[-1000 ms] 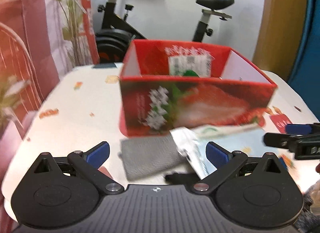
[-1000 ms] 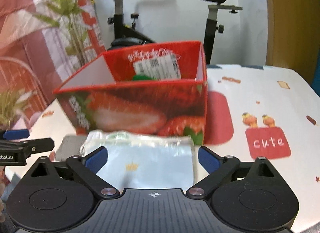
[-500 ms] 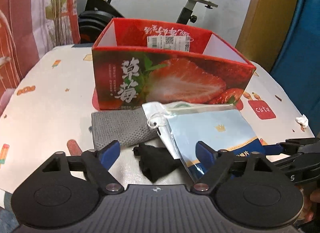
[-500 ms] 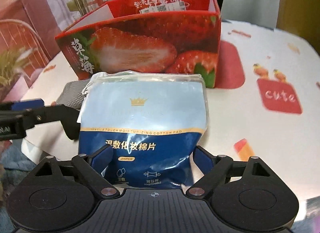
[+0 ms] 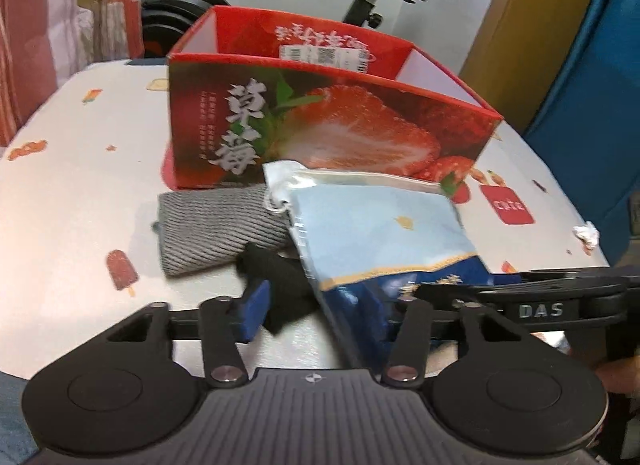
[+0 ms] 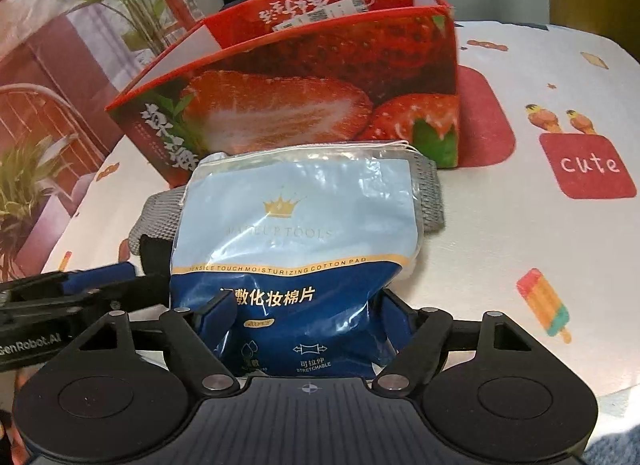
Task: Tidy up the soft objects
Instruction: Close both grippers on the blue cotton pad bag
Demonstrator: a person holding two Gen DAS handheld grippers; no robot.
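compared with half a second ago, the right gripper (image 6: 308, 315) has closed from apart to clamped on the pad pack (image 6: 298, 241) near the table's (image 6: 520, 233) front edge, ready for the box (image 6: 304, 81); left gripper (image 5: 316, 311) apart beside it.

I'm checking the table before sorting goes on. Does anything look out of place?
A crumpled white scrap lies alone near the table's right edge. The cotton pad bag lies askew over the grey cloth.
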